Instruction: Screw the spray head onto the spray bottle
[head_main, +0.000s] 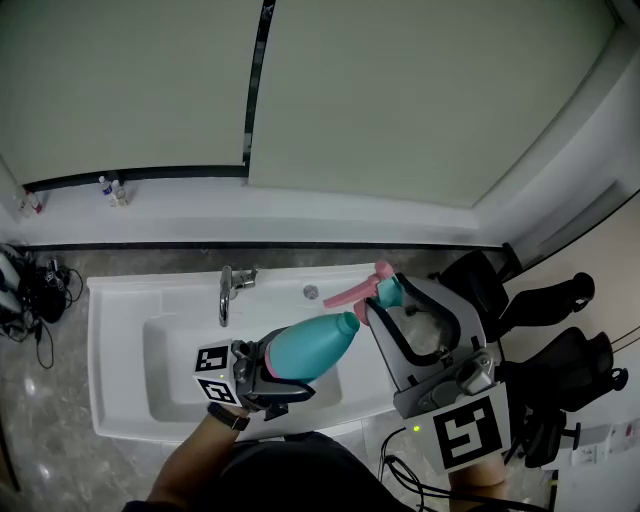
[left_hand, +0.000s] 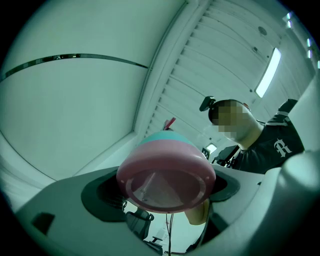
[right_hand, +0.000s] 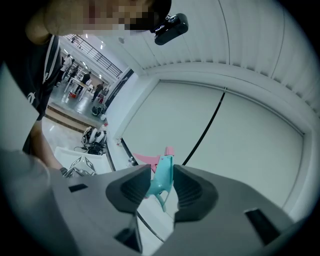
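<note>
Pale wall panels (head_main: 400, 90) fill the background of the head view, with a ledge (head_main: 300, 205) below them that carries two small bottles (head_main: 113, 191) near its left end. Below the ledge sits a white sink (head_main: 110, 330), its faucet (head_main: 228, 292) mounted at the back edge. Black chairs (head_main: 560, 340) stand off the sink's right edge, and a bundle of cables (head_main: 35, 295) lies off its left edge. Your left gripper (head_main: 265, 372) is over the front half of the basin. Its jaws are clamped on the pink base of the spray bottle (head_main: 305, 345), and the left gripper view confirms this: the round pink base sits pinched between the two dark pads. The teal body is tilted, with the open neck pointing up and toward the sink's right edge. Your right gripper (head_main: 392, 300) is over the sink's right edge. The right gripper view shows its jaws partly apart and closed on the teal body of the spray head (right_hand: 163, 176), with the pink trigger projecting beyond the pads and a thin stem hanging below them. In the head view the spray head lies just beside the bottle's neck, above it and to its right. Contact between the head and the neck cannot be confirmed from these views.
</note>
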